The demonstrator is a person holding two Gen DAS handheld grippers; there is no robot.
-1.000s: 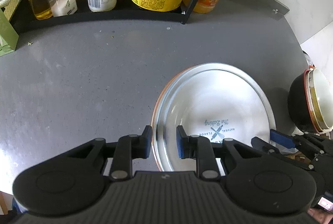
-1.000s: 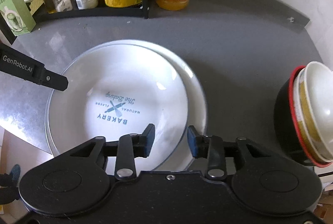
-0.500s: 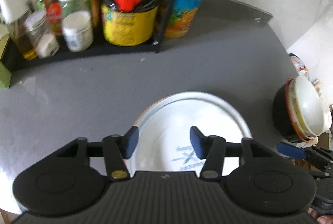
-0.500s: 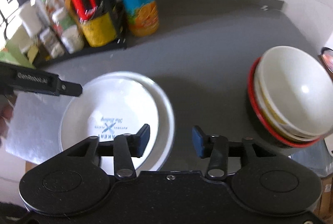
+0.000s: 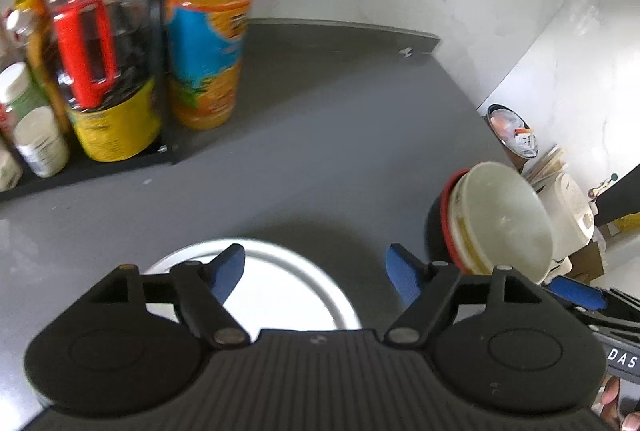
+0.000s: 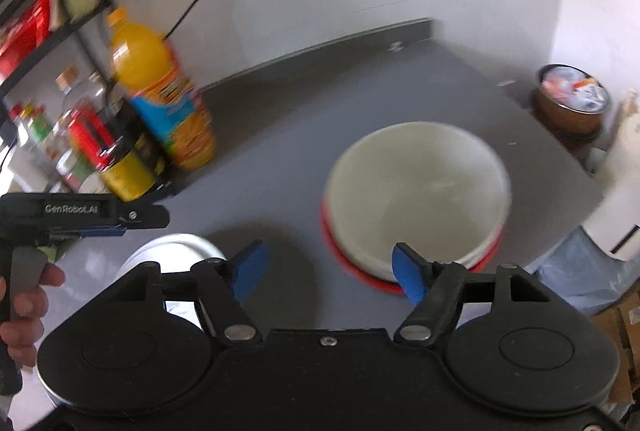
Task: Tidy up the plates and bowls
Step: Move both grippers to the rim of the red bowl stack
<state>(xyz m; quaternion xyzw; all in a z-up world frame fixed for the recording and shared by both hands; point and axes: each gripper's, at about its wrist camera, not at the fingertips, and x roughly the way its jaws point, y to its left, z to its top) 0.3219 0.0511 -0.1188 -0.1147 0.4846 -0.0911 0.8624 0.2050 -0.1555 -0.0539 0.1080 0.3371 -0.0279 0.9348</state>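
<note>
Plates [image 5: 280, 295] are lying stacked on the grey counter [image 5: 320, 151], bowls [image 6: 420, 187] nesting well apart. Both the left gripper [image 5: 316, 273] and right gripper [image 6: 330, 271] are hovering wide open, gripping nothing.

A white plate [image 5: 276, 287] lies flat on the grey counter, sitting at about 6 o'clock in the left wrist view, its raised rim showing at the far edge. At 3 o'clock from it, apart, stands a stack of bowls [image 6: 416, 187]: a cream-white bowl on top (its inside bare and glossy), more nested below, and a red-rimmed bowl [image 5: 446, 215], dark outside, at the bottom.
</note>
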